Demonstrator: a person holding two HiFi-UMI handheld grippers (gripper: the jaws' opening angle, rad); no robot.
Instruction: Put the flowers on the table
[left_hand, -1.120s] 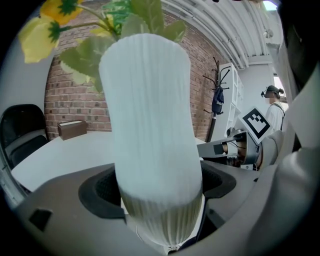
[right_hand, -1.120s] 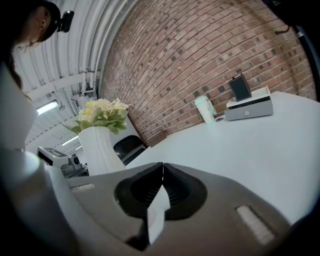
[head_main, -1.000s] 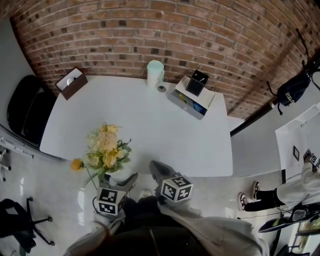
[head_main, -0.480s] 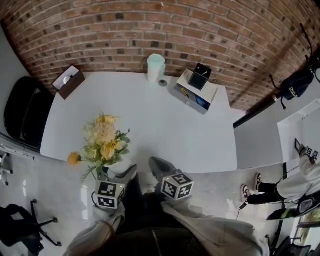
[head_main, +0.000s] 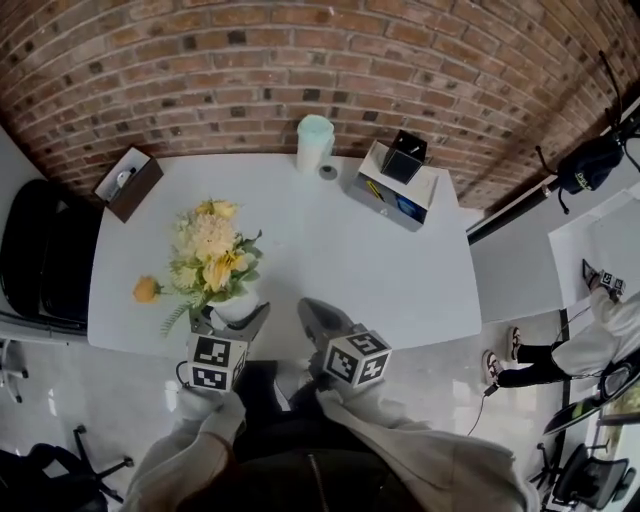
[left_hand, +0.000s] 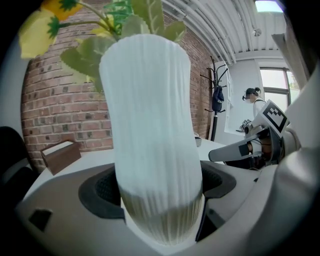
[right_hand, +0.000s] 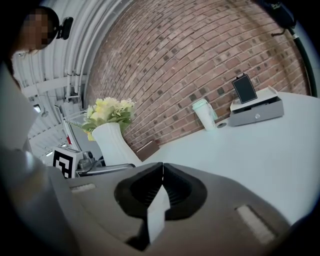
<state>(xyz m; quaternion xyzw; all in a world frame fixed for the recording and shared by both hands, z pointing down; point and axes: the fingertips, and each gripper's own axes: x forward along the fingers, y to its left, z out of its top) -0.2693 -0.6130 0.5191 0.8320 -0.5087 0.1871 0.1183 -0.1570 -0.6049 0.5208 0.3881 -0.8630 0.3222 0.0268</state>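
Head view: left tongs clamped on the white ribbed vase of yellow flowers.
The vase stands upright at the table's near edge, toward its left corner; whether it rests on the top is unclear. Right tongs, jaws pressed together and empty, hover beside it at the same edge.

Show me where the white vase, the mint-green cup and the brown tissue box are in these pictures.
white vase (left_hand: 150, 125): left gripper view, on its ribbed body.
mint-green cup (head_main: 314, 146): head view, on its side wall.
brown tissue box (head_main: 126, 180): head view, on its top, by the opening.
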